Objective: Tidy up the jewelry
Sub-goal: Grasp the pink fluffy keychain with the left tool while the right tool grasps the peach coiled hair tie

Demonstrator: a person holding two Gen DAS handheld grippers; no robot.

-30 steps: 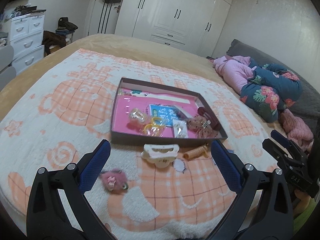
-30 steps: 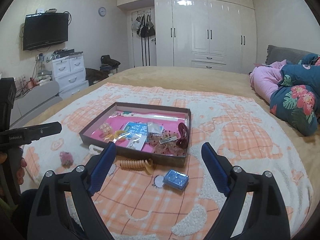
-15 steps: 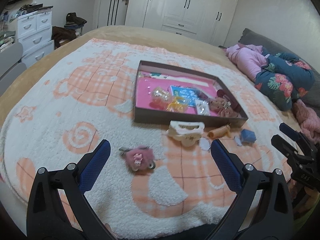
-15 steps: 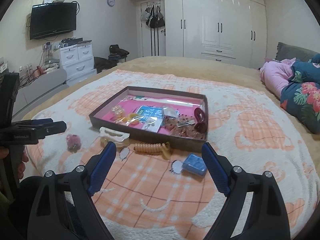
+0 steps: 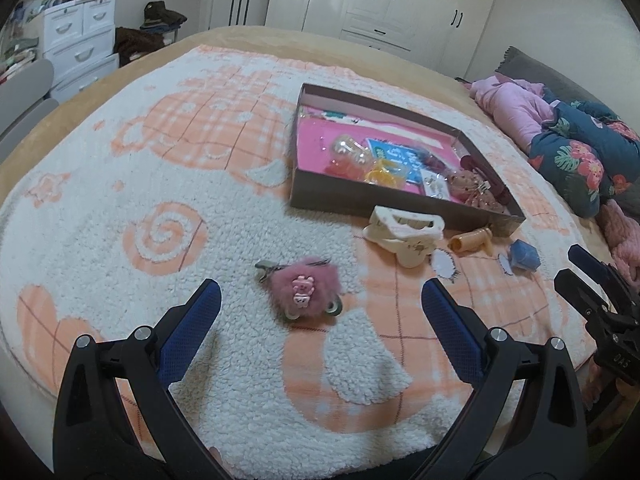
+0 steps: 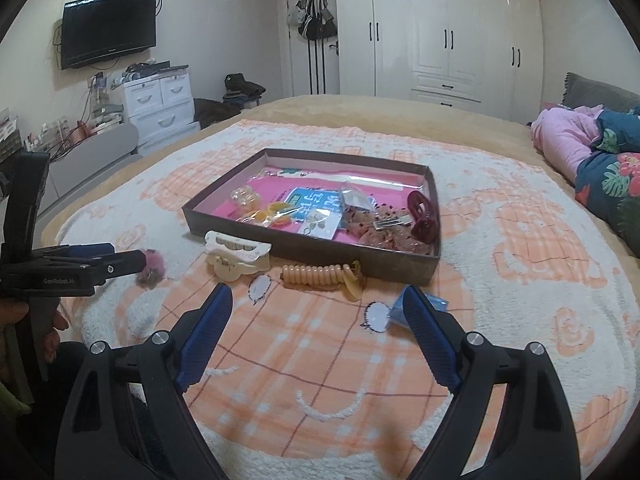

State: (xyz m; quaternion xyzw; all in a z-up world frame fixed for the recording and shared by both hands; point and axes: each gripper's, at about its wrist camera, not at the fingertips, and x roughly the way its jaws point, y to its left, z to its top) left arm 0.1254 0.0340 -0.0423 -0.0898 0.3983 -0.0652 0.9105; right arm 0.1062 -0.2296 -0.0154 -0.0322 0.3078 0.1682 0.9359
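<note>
A shallow brown box [image 5: 360, 202] [image 6: 224, 196] with a pink floor lies on the bed and holds several hair clips and small packets. In front of it on the blanket lie a fluffy pink hair clip [image 5: 305, 290] [image 6: 151, 266], a cream claw clip [image 5: 404, 234] [image 6: 236, 254], an orange spiral hair tie [image 5: 470, 240] [image 6: 320, 274] and a small blue box [image 5: 523, 257] [image 6: 398, 308]. My left gripper [image 5: 320, 300] is open and empty, just short of the pink clip. My right gripper [image 6: 318, 304] is open and empty, near the spiral tie and blue box.
The white and orange fleece blanket [image 5: 168, 208] covers the bed. Pink and floral bedding [image 5: 560, 136] is piled at the right. White drawers [image 6: 160, 100], a grey chair and a wall TV [image 6: 108, 30] stand left of the bed; wardrobes [image 6: 440, 32] line the far wall.
My left gripper has moved forward and down towards the pink fluffy clip, which now lies between its open fingers. My right gripper has moved closer to the spiral tie and blue box.
</note>
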